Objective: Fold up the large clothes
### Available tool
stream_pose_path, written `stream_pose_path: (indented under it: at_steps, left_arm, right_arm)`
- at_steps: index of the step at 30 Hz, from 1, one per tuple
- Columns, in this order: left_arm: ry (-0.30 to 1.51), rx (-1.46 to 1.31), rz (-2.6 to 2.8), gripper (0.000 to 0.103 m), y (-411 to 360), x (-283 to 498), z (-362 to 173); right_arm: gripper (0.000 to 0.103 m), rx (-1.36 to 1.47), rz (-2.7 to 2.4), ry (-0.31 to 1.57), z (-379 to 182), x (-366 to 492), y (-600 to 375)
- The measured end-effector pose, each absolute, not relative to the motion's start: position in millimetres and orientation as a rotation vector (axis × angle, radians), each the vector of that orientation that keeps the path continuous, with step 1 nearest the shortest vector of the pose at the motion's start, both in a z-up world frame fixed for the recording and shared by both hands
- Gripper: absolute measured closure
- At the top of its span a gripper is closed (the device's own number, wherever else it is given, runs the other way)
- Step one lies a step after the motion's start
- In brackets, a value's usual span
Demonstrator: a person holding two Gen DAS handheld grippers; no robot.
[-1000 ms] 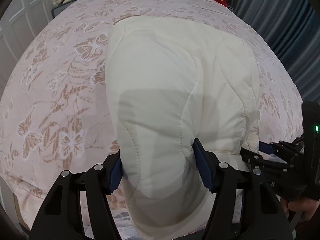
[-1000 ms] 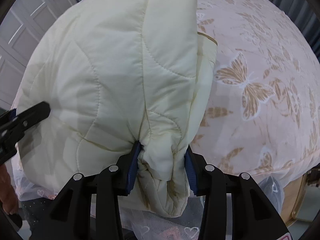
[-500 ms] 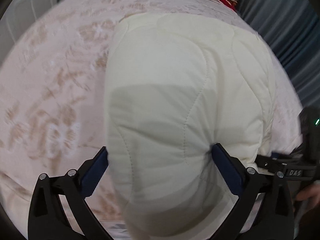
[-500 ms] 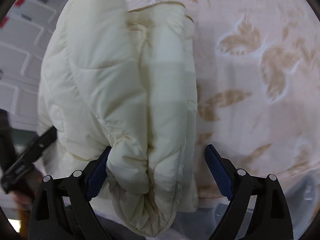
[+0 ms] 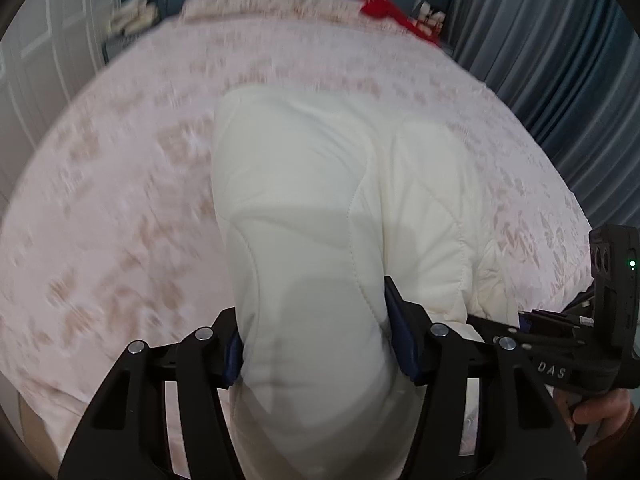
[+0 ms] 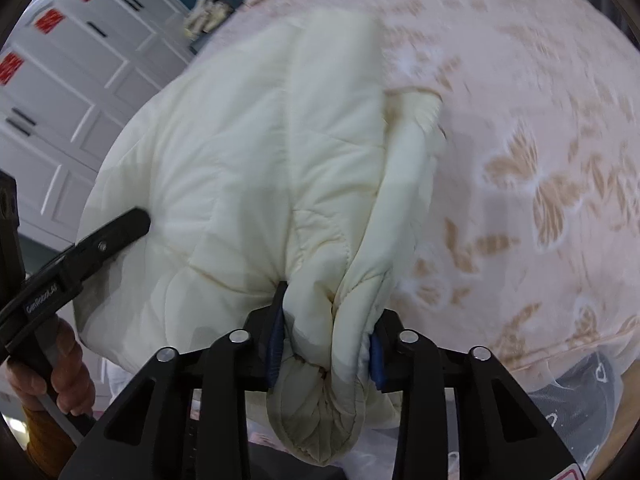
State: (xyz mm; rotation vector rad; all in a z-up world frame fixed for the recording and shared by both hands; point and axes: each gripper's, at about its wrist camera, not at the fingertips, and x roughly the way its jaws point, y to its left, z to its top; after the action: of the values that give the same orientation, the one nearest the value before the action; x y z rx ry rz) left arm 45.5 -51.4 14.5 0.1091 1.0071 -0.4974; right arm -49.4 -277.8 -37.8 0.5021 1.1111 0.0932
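A cream quilted padded jacket (image 5: 332, 184) lies folded on a pink floral bed (image 5: 120, 208), its near end hanging over the bed's front edge. My left gripper (image 5: 316, 336) is shut on the near left part of the jacket. My right gripper (image 6: 326, 328) is shut on a bunched fold of the jacket (image 6: 248, 168) at its near right edge. The right gripper also shows in the left wrist view (image 5: 560, 336), and one left fingertip (image 6: 116, 232) shows in the right wrist view.
A red item (image 5: 384, 8) lies near the bed's head. Blue-grey curtains (image 5: 560, 52) hang on the right. White cabinet doors (image 6: 60, 80) stand on the left. A lace bed skirt (image 6: 580, 392) hangs below the front edge.
Both grippers opened wide half a second ago and have now shut again on the jacket's near edge. Both cameras have pulled back and the view is blurred with motion.
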Motion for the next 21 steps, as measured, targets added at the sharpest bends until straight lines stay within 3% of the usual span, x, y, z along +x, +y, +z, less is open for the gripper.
stream_pose_path:
  at_steps: [21]
  left_arm:
    - [0.641,0.173,-0.469,0.05,-26,67,131]
  right_arm:
    - [0.075,0.217,0.014,0.794,89,4,-218]
